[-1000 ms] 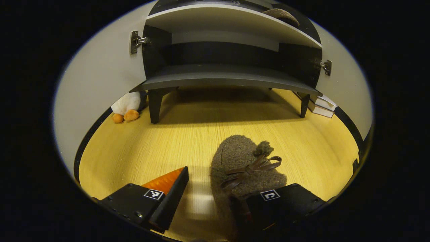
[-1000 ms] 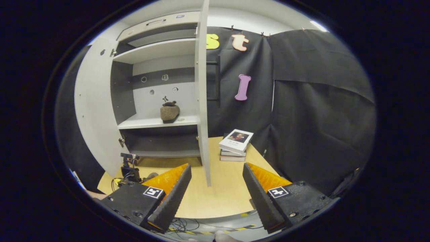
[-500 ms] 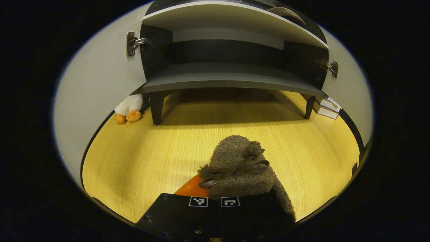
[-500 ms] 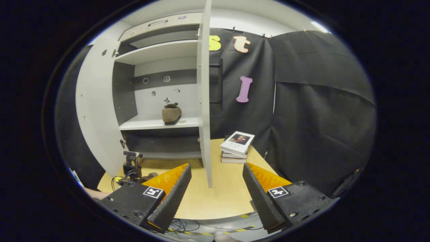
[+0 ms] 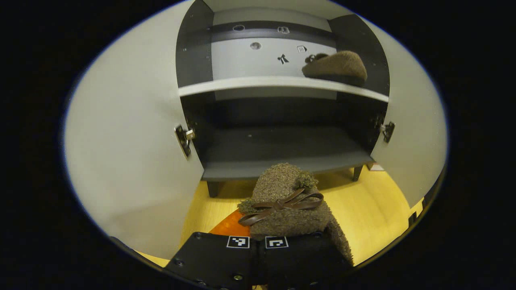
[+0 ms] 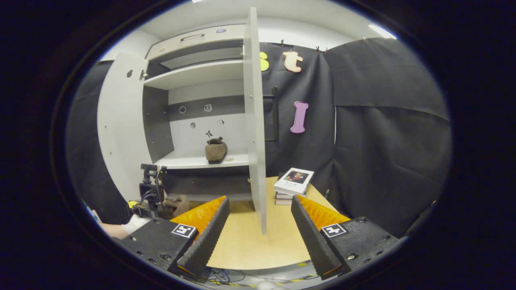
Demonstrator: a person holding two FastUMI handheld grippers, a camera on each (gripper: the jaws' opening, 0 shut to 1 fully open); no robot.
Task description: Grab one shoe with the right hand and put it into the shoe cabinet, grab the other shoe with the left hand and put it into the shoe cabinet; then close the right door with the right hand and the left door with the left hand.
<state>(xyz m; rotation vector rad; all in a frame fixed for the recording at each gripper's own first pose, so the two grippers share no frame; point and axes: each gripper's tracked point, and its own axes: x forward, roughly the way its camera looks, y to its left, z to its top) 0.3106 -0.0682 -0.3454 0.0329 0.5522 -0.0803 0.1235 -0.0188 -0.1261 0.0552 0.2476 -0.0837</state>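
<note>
**One shoe shelved, the other held before the open cabinet**

The shoe cabinet (image 5: 278, 137) stands with both doors swung wide; the left door (image 5: 133, 153) and the right door (image 5: 411, 137) flank its opening in the left gripper view. Inside there are two levels in sight: a pale upper shelf (image 5: 258, 82) and a dark bottom shelf (image 5: 278, 151). On the pale shelf, toward its right end, sits one fuzzy brown shoe (image 5: 336, 66); the bottom shelf is bare. Two shoes in all: the second shoe (image 5: 288, 201) (same brown fleece, with a brown ribbon bow on top) is clamped between the fingers of the left gripper (image 5: 258, 251), whose jaws are drawn close together on its rear end; it hangs above the yellow table (image 5: 371, 209), toe pointing at the bottom shelf.

In the right gripper view the right gripper (image 6: 260, 229) hovers well back from the cabinet, its jaws spread apart and grasping nothing; the right door stands edge-on ahead of it; beyond lies one small stack of books (image 6: 293, 184) on the table; the shelved shoe shows again on the pale shelf.
</note>
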